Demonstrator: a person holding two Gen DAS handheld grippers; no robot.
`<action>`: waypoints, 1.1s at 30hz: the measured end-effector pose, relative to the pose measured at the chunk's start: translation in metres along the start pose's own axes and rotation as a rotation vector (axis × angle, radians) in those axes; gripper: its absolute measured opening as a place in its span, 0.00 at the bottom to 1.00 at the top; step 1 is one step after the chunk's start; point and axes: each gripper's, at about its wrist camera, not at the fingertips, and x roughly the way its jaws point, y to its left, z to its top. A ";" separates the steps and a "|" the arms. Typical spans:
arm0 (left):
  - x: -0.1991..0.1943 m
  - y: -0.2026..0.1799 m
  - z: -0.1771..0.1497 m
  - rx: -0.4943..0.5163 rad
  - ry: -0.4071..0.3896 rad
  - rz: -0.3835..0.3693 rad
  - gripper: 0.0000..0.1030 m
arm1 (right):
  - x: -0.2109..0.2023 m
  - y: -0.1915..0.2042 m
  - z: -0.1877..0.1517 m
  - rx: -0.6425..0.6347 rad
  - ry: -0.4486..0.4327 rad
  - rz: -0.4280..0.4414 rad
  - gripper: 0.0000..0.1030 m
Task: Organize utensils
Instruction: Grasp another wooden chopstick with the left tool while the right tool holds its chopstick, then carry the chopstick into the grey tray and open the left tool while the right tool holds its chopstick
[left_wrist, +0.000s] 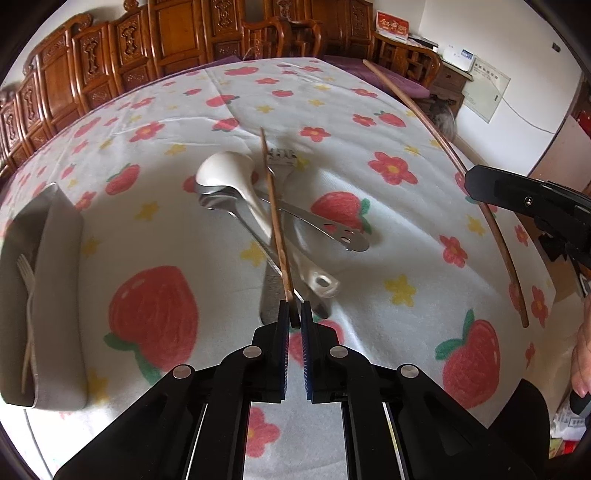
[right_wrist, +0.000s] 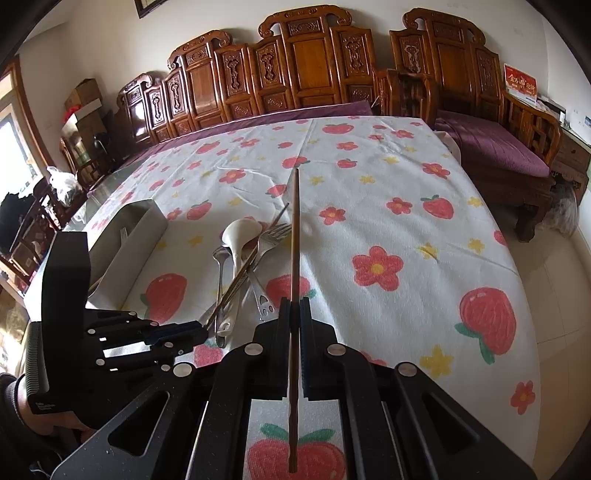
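Left gripper (left_wrist: 294, 314), jaws pinching near end of one chopstick (left_wrist: 275, 210) running far across the utensil pile (left_wrist: 258, 210); right gripper (right_wrist: 294, 314) clamps second chopstick (right_wrist: 294, 240); tray (left_wrist: 62, 258) left.

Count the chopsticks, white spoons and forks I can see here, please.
Chopsticks: 2 (chopstick on the pile, other chopstick)
White spoons: 1 (white spoon)
Forks: 2 (metal fork, tray fork)
Total: 5
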 end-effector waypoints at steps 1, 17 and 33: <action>-0.003 0.002 -0.001 -0.004 -0.006 0.000 0.04 | 0.000 0.001 0.000 -0.002 0.000 0.001 0.06; -0.060 0.014 -0.004 0.022 -0.081 0.010 0.03 | -0.008 0.021 0.002 -0.048 -0.016 0.011 0.06; -0.116 0.048 -0.012 -0.001 -0.156 0.059 0.03 | -0.013 0.041 0.005 -0.091 -0.030 0.031 0.06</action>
